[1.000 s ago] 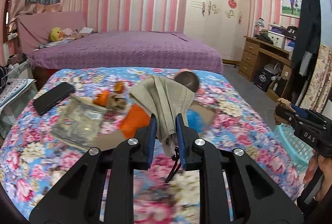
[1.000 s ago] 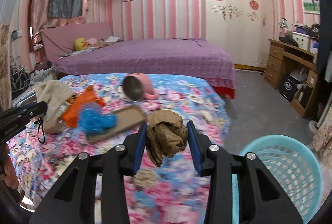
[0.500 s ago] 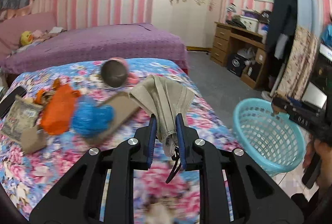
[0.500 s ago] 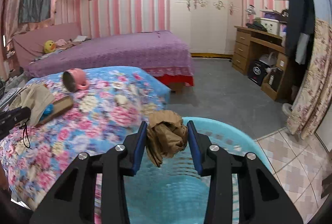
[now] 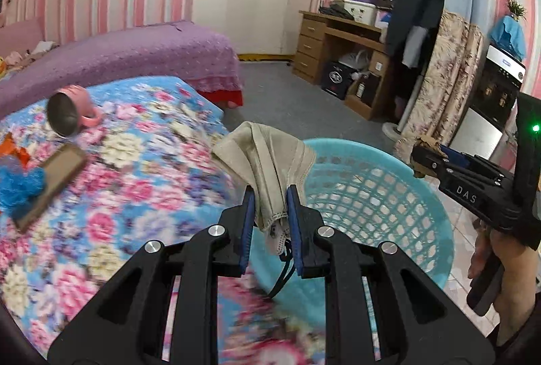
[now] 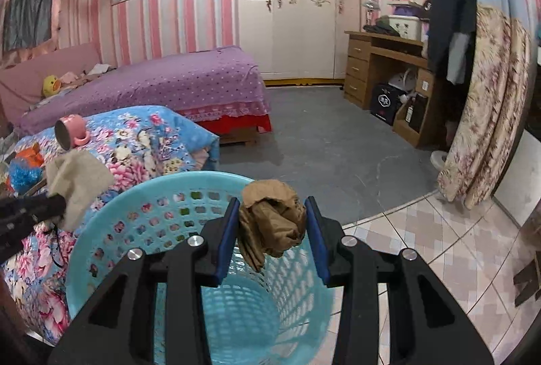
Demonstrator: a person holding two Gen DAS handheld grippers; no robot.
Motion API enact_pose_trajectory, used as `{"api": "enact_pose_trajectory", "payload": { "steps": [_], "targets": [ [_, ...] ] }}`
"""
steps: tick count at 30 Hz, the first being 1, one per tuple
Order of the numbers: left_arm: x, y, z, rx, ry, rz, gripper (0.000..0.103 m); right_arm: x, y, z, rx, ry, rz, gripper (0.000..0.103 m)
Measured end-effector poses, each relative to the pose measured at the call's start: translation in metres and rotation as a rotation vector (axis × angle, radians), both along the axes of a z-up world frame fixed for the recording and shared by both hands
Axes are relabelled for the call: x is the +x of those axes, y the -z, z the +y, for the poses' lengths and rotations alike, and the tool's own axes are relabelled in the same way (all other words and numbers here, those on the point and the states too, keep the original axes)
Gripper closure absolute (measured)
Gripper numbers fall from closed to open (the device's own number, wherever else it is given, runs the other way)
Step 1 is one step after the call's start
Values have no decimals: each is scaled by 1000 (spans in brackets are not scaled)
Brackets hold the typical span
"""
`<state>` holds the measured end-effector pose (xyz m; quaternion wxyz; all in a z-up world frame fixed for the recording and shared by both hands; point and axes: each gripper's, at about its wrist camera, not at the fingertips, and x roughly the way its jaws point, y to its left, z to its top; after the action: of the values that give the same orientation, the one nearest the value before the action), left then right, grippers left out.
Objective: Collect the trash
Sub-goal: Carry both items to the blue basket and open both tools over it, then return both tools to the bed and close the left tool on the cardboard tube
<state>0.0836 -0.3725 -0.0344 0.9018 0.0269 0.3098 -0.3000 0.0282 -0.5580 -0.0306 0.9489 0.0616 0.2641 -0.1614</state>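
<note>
The left gripper (image 5: 268, 208) holds a beige face mask (image 5: 267, 162) between its blue fingers (image 5: 248, 223); the fingers are closed on the lower part of the mask, and the upper part stands up above them. A dark strap hangs down under the fingers. In the left wrist view the mask is over the near rim of a light blue plastic basket (image 5: 389, 196), at the edge where the basket stands beside the bed with the flowered cover (image 5: 135, 162).

The right gripper (image 6: 272, 229) grips a crumpled brown paper (image 6: 270, 223) between its fingers (image 6: 226, 236), which press on it from both sides. In the right wrist view this paper is above the open mouth of the basket (image 6: 111, 223). The inside of the basket shows below it. A hand (image 5: 497, 257) holds the handle of the right gripper at the right side of the left wrist view.

On the flowered cover there lie still a pink mug (image 6: 71, 130) on its side, a blue fluffy thing (image 5: 20, 182) touching a flat piece of brown cardboard (image 5: 50, 179), and something orange (image 6: 32, 155) near the blue one. Behind is a bed with a purple cover (image 6: 169, 81), a white wardrobe (image 6: 290, 10) and a wooden desk (image 6: 382, 67) by the striped wall.
</note>
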Motion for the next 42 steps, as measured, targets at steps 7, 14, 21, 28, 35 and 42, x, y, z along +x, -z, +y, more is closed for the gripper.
{"api": "enact_pose_trajectory", "payload": {
  "steps": [7, 14, 21, 28, 35, 42],
  "targets": [
    [-1, 8, -32, 24, 58, 6, 57, -6, 3, -5, -19, 18, 9, 64],
    [13, 1, -7, 54, -53, -72, 15, -9, 2, -4, 4, 29, -18, 64],
    [27, -9, 26, 71, -133, -128, 6, 0, 4, 10, -1, 22, -9, 62],
    [29, -16, 54, 60, -178, -139, 6, 0, -2, 20, 6, 50, -46, 27],
    [29, -20, 84, 72, -221, -146, 6, 5, -15, 39, -22, 100, -85, 6],
    [31, -28, 127, 78, -276, -152, 6, 23, -18, 63, -27, 102, -74, 6]
  ]
}}
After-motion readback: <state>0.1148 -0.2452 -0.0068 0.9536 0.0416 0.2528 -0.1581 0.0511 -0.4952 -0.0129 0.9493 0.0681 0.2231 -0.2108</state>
